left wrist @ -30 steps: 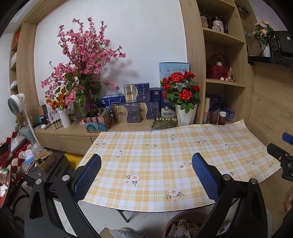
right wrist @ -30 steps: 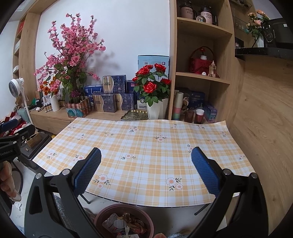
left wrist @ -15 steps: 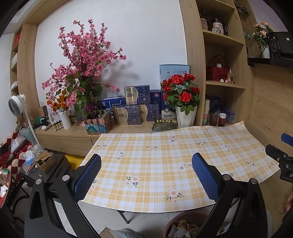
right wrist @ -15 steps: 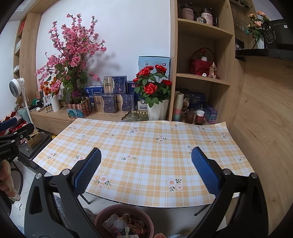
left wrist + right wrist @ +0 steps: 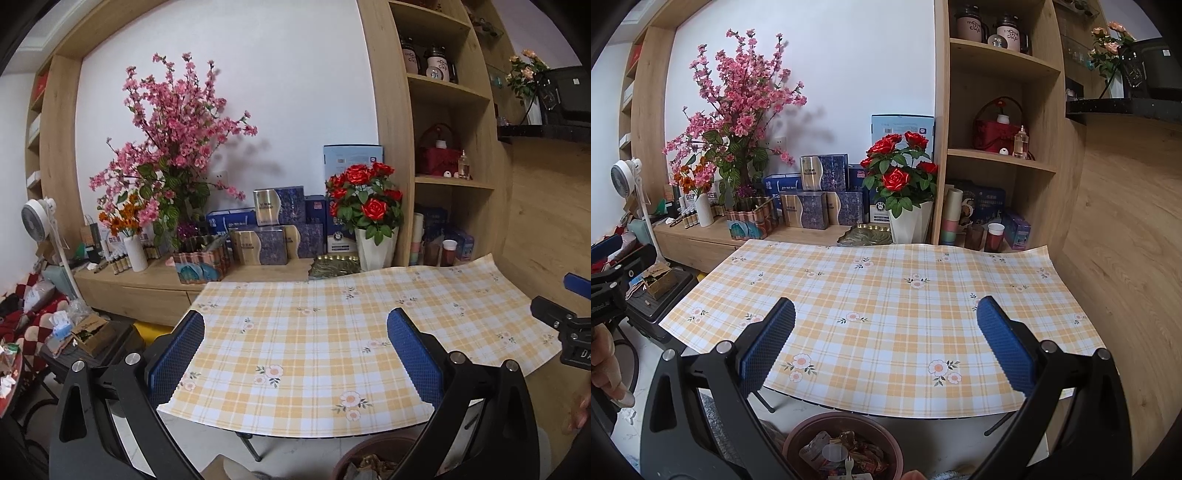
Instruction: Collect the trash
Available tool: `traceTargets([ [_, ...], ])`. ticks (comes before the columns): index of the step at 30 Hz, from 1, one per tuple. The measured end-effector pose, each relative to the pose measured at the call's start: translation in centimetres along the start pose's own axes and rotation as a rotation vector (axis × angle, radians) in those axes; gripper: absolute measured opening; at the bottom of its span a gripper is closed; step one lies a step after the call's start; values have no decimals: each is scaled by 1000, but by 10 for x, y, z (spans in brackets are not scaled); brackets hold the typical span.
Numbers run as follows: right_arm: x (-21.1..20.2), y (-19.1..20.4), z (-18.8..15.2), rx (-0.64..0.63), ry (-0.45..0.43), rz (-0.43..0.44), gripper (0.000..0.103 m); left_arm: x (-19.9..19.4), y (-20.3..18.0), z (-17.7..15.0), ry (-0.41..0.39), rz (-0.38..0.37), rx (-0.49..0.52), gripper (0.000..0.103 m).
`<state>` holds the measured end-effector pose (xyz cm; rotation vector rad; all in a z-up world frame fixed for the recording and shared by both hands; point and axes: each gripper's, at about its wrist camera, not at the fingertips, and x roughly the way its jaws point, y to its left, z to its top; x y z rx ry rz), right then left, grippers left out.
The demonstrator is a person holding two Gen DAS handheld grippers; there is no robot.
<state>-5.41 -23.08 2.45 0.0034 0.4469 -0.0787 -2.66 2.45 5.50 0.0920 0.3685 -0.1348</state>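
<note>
Table (image 5: 886,295) with yellow plaid, flower-printed cloth, seen from both wrist views; compared with the views of half a second and one second earlier, the scene is nearly unchanged, the only shift being a slight drift of both cameras, so that the table's near edge sits marginally differently in frame. No loose item is visible on the cloth. Behind the table stands the wooden shelving (image 5: 997,158), with the pink blossom arrangement (image 5: 738,99), the potted red roses (image 5: 901,173) and stacked blue boxes (image 5: 820,195) on the low sideboard. Below the near table edge, the brown bin (image 5: 846,446) holds the trash (image 5: 846,454): crumpled wrappers and what looks like a small plastic fork. In the left wrist view only part of the bin's rim shows, at the lower right. Left gripper (image 5: 295,350) and right gripper (image 5: 886,339) both stand released, blue pads wide apart with nothing between them, hovering above the near part of the table. Judged from this arrangement, collection appears complete or nearly so: the trash lies in the bin, and the small change between views suggests a pause, not a fresh reach.
</note>
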Motion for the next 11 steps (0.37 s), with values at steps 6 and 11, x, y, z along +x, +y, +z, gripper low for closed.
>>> traceTargets([
  [6, -2, 0, 1, 4, -3, 2, 97, 4, -4, 3, 28, -1, 13, 97],
  [11, -2, -2, 0, 4, -3, 3, 97, 1, -8, 1, 14, 5, 37, 97],
])
